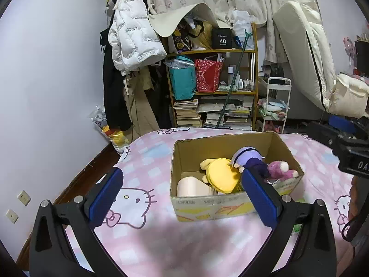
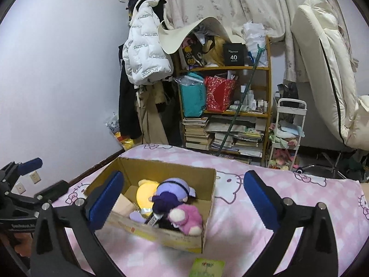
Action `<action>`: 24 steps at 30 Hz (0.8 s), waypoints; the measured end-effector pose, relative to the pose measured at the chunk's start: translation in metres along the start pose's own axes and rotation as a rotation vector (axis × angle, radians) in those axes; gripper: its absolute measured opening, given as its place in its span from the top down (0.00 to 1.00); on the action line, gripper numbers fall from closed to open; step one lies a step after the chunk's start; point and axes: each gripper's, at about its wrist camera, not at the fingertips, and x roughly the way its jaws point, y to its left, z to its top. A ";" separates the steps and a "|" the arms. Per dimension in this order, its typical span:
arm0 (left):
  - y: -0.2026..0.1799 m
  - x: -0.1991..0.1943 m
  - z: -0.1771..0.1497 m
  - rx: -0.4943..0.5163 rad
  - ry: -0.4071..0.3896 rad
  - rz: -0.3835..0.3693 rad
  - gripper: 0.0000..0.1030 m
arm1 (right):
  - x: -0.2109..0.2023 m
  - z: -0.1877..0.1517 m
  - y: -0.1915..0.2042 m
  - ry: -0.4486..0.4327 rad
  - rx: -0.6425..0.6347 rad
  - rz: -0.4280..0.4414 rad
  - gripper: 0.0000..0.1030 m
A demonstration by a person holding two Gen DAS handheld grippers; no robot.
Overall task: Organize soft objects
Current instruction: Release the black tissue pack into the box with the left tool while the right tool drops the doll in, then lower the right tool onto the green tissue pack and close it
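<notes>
Pink bedding (image 1: 161,242) carries a cardboard box (image 1: 207,204) of plush toys (image 1: 222,175); left gripper (image 1: 184,194) and right gripper (image 2: 184,198) both gape wide, holding nothing.

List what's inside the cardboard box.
In the cardboard box: yellow plush, purple doll, pink plush, beige item. Anything beneath them is hidden.

One cardboard box (image 2: 208,210), three plush toys (image 2: 186,217) inside.
</notes>
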 end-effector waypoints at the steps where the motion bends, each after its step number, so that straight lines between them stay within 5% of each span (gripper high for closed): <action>1: 0.001 -0.005 -0.002 -0.002 -0.003 0.005 0.02 | -0.003 -0.002 0.001 0.006 -0.010 -0.010 0.00; 12: 0.010 -0.048 -0.011 -0.003 -0.030 0.048 0.02 | -0.018 -0.016 0.001 0.053 -0.019 -0.041 0.00; 24: 0.022 -0.047 -0.015 -0.053 -0.031 0.061 0.02 | -0.007 -0.045 -0.007 0.174 -0.010 -0.045 0.00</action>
